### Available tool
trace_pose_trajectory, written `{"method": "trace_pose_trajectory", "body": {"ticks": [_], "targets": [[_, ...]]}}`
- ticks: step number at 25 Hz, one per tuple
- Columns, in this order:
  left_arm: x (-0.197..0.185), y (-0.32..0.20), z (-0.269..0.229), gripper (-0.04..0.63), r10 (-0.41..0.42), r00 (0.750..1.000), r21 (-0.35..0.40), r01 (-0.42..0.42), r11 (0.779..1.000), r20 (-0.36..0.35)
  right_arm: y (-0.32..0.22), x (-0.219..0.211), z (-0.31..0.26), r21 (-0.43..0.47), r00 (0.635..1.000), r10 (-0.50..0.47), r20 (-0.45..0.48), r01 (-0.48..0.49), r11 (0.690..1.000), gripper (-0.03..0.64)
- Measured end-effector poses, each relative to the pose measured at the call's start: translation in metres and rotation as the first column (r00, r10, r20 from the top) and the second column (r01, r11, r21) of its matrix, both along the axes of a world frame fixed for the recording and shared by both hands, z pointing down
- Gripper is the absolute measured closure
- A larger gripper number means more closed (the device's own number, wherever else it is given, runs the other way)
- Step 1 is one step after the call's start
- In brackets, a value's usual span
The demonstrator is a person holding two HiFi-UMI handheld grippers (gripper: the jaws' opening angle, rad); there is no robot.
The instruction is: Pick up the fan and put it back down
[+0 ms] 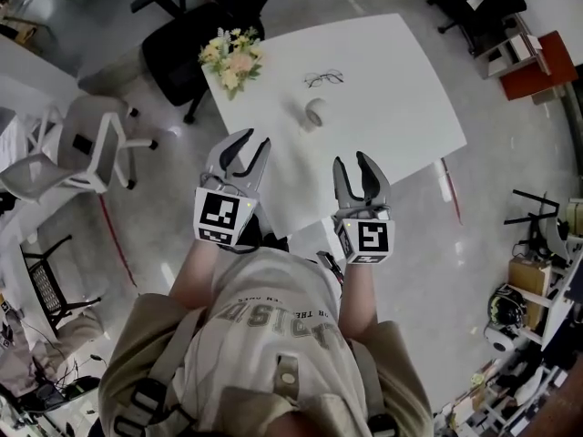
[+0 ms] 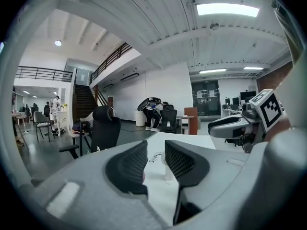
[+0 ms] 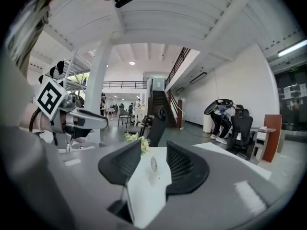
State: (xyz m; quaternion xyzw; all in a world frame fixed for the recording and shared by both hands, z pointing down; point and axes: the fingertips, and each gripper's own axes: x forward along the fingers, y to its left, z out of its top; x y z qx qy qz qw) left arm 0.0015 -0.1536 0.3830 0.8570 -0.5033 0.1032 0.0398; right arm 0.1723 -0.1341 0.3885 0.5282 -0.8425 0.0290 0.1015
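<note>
A small white fan (image 1: pixel 316 112) stands upright near the middle of the white table (image 1: pixel 401 107). In the left gripper view the fan (image 2: pixel 165 169) shows far off in the gap between the jaws. The right gripper view also has the fan (image 3: pixel 153 165) ahead between its jaws. My left gripper (image 1: pixel 244 146) hovers over the table's near edge, jaws apart and nothing in them. My right gripper (image 1: pixel 361 163) hangs beside it, also open and empty. Both grippers are well short of the fan and point roughly level toward it.
A bunch of pale flowers (image 1: pixel 231 57) sits at the table's left corner, and a pair of glasses (image 1: pixel 323 78) lies beyond the fan. A black office chair (image 1: pixel 182 48) stands behind the table, a grey chair (image 1: pixel 86 144) at the left. Shelves and clutter line the right side.
</note>
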Motion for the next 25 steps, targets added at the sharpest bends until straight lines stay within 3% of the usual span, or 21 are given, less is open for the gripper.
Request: {"method": "trace_pose_trajectory", "body": {"ticks": [8,12,25], "targets": [[0.0,0.013,-0.015,0.54,-0.021,1.0,0.036,0.021,0.999,0.004,0.014,0.003,-0.018,0.059,0.999,-0.013,-0.05,0.016,0.998,0.545],[0.0,0.016,-0.02,0.572,-0.026,1.0,0.053,0.025,0.998,0.011,0.016,0.004,-0.026,0.073,0.999,-0.008,-0.05,0.012,0.997,0.558],[0.005,0.021,-0.034,0.584,-0.019,1.0,0.083,0.018,0.996,0.01,0.025,0.008,-0.045,0.093,0.999,0.013,-0.051,-0.008,0.996,0.615]]}}
